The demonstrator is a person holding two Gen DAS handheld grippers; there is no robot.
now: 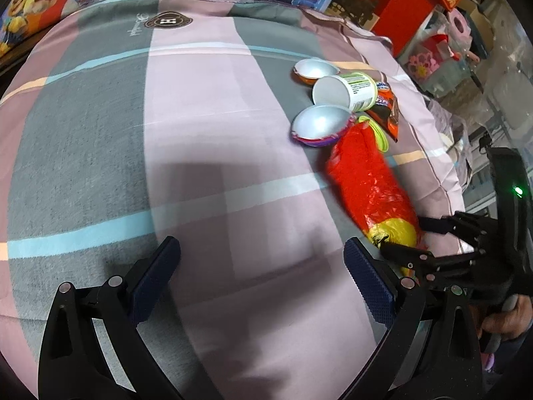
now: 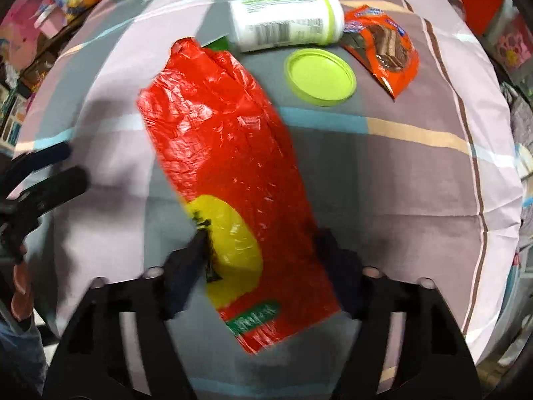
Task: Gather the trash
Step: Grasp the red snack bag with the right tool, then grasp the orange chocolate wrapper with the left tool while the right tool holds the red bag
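Right gripper (image 2: 263, 266): jaws half closed astride the near end of a red plastic bag (image 2: 226, 153); left pad touches the bag's edge at the yellow patch, right pad sits at or under the opposite edge; the blur hides whether they press it.

Red plastic bag: lies flat on the bed, crumpled, long axis running from the right gripper away and slightly leftward in the right wrist view. Yellow disc printed near the gripped end; green band with writing below it, unreadable.

Left gripper (image 1: 263, 286): jaws spread wide, nothing between them, over bare bedcover just left of the bag.

Bedcover (image 1: 200, 133): pink and grey checks with pale blue and peach stripes; a dark round badge with an "H" at the far side. Wide open cloth to the left of the bag; the bed's edge falls away close on the right.

Beyond the bag's far end, clustered:
- lime-green lid (image 2: 319, 76), flat, just beside the bag;
- white canister (image 2: 286, 21) on its side, barcode and green-trimmed label, open mouth toward the left gripper;
- orange snack wrapper (image 2: 383, 46), right of the lid;
- two silver-lined half shells (image 1: 319, 123), (image 1: 313, 70), hollows up.
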